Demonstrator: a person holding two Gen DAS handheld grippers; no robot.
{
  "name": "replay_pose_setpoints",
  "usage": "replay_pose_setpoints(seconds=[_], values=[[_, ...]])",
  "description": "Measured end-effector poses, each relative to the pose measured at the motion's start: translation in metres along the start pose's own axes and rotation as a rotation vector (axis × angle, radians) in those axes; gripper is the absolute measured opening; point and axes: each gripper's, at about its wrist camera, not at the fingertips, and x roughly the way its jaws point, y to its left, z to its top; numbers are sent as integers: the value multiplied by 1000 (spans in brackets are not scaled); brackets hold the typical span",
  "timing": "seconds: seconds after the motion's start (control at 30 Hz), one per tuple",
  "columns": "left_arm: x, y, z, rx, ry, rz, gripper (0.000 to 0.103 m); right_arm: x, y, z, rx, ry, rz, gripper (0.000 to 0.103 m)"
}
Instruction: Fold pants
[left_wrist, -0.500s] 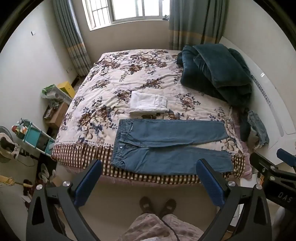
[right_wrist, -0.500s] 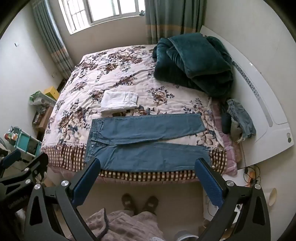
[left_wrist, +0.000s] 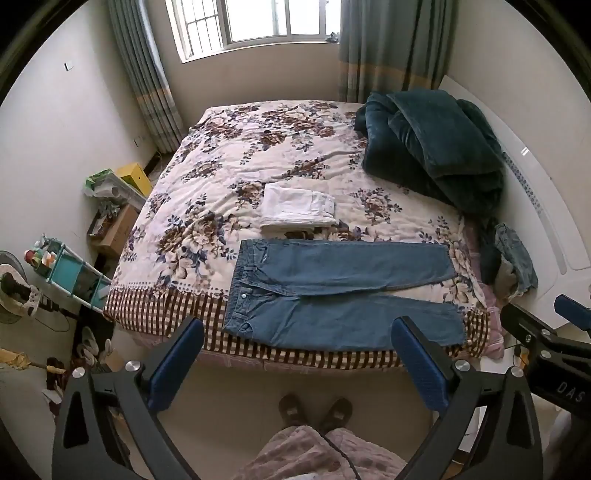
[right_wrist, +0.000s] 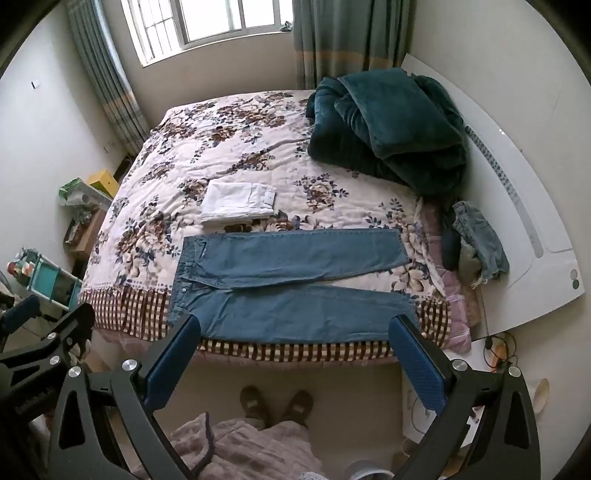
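Right tool (right_wrist: 295, 328) open, above floor; jeans (right_wrist: 291, 286) flat on bed (right_wrist: 240, 136), waistband left, unfolded.

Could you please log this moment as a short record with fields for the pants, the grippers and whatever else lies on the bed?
jeans: flat, unfolded, near bed edge, waist left
left gripper: open, empty, above floor
right gripper: open, empty
white stack: folded, beyond jeans
green blanket: heaped, far right
bed: floral cover
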Motion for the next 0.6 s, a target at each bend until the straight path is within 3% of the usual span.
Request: replay_pose_setpoints(seconds=[0.6], values=[[-1,4,12,-6,-14,-5,103,-5,0,3,-10,-8,-3,103]])
